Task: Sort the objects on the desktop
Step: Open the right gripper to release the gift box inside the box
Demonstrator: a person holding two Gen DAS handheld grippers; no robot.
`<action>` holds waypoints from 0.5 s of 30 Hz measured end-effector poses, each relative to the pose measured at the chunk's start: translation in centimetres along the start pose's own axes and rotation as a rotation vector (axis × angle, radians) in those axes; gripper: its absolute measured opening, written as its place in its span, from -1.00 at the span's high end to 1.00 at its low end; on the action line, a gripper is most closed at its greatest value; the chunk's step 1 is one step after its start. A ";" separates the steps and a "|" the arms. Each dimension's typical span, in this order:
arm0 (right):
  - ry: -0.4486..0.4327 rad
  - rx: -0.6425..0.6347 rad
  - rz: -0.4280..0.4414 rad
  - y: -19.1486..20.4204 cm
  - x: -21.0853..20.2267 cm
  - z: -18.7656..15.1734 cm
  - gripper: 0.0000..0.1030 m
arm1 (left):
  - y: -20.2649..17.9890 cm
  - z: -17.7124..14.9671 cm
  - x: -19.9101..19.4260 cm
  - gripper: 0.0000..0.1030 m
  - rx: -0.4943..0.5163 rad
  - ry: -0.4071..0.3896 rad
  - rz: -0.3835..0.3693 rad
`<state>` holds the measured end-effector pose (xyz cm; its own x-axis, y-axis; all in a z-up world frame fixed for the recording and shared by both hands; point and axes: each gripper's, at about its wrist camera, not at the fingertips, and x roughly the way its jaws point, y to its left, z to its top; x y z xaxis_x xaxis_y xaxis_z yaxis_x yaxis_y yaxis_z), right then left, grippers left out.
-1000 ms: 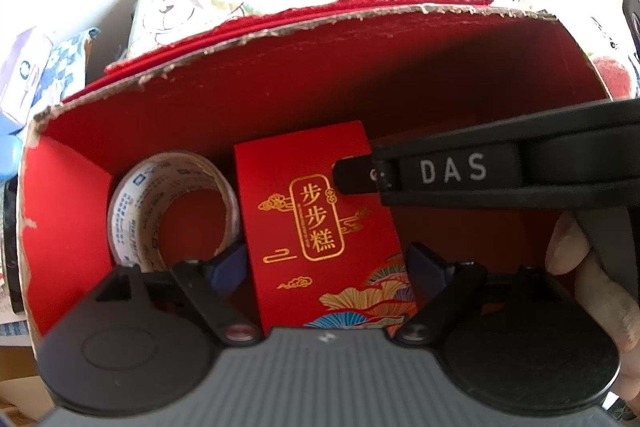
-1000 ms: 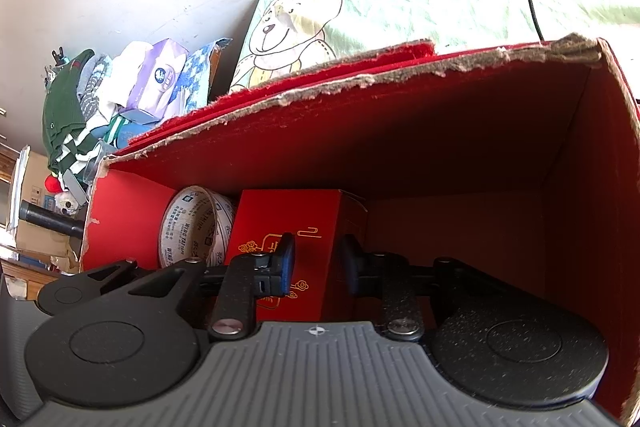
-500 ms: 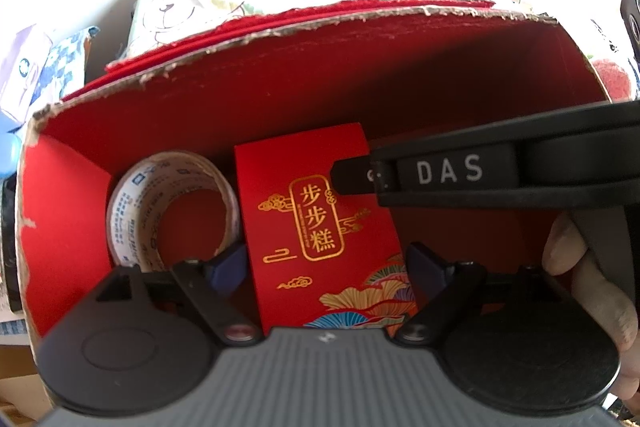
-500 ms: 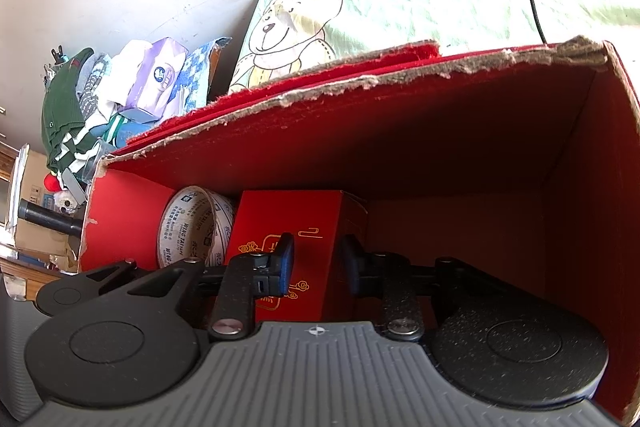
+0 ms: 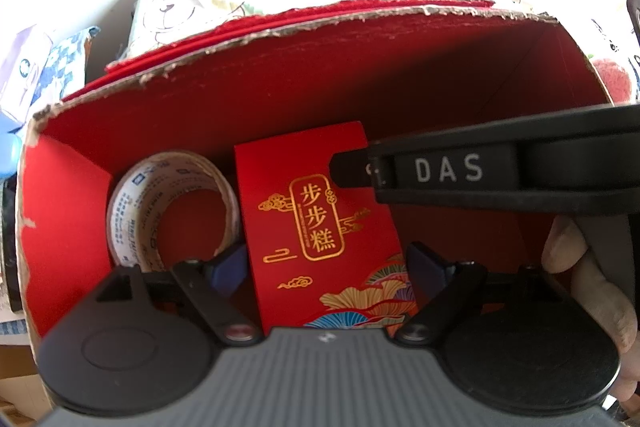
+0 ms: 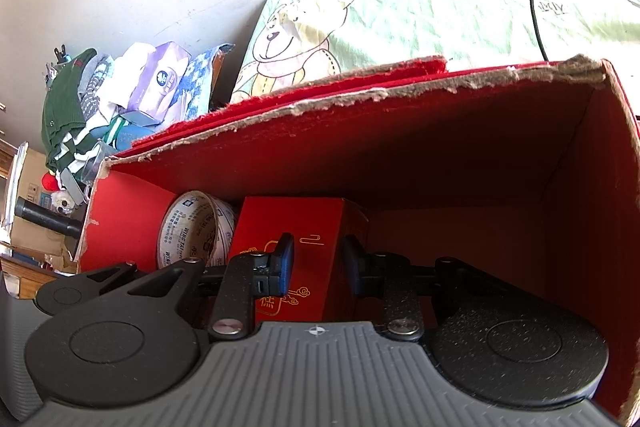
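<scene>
Cardboard dominates both of my wrist views — a big red box (image 5: 280,99) with a matte red lining and a torn, fibrous grey-brown top rim, its open mouth turned toward my cameras. It sits on a pale green cloth (image 6: 440,11) printed with a cartoon bear, soft and wrinkled, with a thin black cable (image 6: 534,3) trailing over it. Inside the big box, near its left wall, stands a smaller rectangular red carton (image 5: 320,227), smooth and crisp-edged, with gold characters in a framed label and coloured fan-shaped clouds at its base. Touching that carton's left edge is a roll of tape (image 5: 168,203), a round ring on its side, whitish with small blue printed text and a hollow core showing red behind. My left gripper (image 5: 326,263) has its blue-padded fingers spread wide to either side of the carton's lower part; I see a gap at each pad, so it grips nothing. My right gripper (image 6: 318,261) reaches in across the left view as a black bar lettered DAS; its fingers are parted in front of the carton's face, and I cannot tell whether either pad touches it. A hand (image 5: 592,291) shows at the right edge of the left view.
</scene>
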<state>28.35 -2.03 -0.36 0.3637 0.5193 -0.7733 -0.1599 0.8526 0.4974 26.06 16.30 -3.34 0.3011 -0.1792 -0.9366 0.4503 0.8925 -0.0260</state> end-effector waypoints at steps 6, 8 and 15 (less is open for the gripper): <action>-0.030 -0.019 0.006 0.2 -0.3 -0.2 0.41 | 0.5 0.0 0.3 -0.72 0.000 0.000 0.003; -0.034 -0.021 0.008 0.2 -0.3 -0.1 0.41 | 0.8 0.0 0.4 -0.72 0.000 0.001 0.001; -0.031 -0.019 0.012 0.2 -0.2 -0.1 0.38 | 1.4 0.1 0.9 -0.72 -0.002 0.010 -0.004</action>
<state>28.13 -1.96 -0.09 0.3896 0.5280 -0.7546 -0.1821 0.8474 0.4988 27.08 17.38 -4.15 0.2908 -0.1784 -0.9400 0.4500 0.8925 -0.0302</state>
